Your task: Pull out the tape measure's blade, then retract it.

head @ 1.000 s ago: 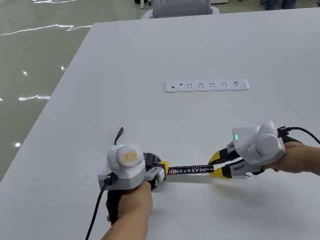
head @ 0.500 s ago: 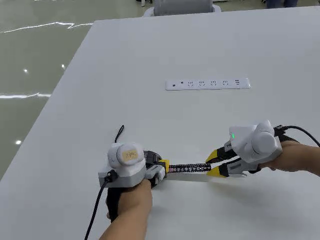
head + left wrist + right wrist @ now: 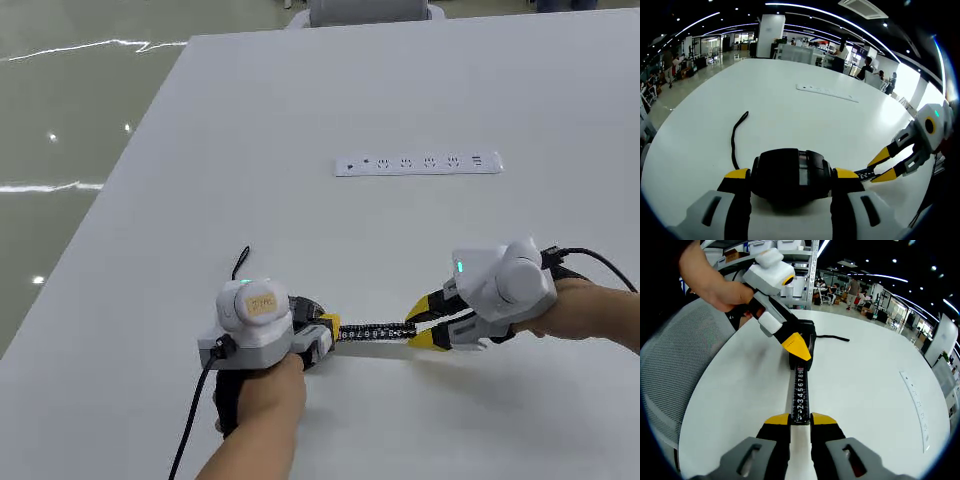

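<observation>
My left gripper [image 3: 791, 173] clamped on tape measure case [image 3: 790, 162], right gripper [image 3: 800, 418] seemingly pinching blade [image 3: 800, 390] end, short length out, white table [image 3: 400, 90].

Black tape measure [image 3: 790, 175] on the white table [image 3: 400, 90], short straight length of numbered black blade [image 3: 800, 392] out.

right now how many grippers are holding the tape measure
2: the left gripper clamps the tape measure case, and the right gripper pinches the end of the pulled-out blade.
</observation>
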`<action>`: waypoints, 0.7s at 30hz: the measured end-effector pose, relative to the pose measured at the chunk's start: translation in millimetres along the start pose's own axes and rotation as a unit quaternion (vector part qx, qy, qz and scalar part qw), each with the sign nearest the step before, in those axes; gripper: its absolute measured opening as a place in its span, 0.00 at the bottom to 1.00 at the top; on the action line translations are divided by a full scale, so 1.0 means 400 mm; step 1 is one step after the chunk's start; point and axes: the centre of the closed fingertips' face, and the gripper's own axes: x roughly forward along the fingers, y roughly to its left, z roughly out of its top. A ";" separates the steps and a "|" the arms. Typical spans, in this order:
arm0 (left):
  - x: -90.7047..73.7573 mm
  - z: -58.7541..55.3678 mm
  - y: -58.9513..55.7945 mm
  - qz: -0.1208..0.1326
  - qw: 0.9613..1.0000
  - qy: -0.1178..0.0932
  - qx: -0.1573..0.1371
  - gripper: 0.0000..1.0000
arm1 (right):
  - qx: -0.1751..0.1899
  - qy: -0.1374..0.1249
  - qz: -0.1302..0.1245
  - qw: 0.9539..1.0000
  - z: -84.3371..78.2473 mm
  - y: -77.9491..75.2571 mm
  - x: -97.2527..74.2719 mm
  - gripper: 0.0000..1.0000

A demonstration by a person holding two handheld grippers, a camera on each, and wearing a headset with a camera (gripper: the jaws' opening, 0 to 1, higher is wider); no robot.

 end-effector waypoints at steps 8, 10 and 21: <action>0.000 0.001 -0.001 -0.001 1.000 0.000 0.000 0.61 | 0.000 -0.002 0.001 1.000 0.006 0.000 0.007 0.14; 0.000 0.000 0.000 -0.001 1.000 0.000 0.000 0.61 | 0.000 -0.002 0.001 1.000 0.007 0.000 0.008 0.14; -0.001 0.001 0.001 -0.002 1.000 0.000 -0.001 0.61 | 0.001 -0.003 0.002 1.000 0.017 -0.001 0.020 0.14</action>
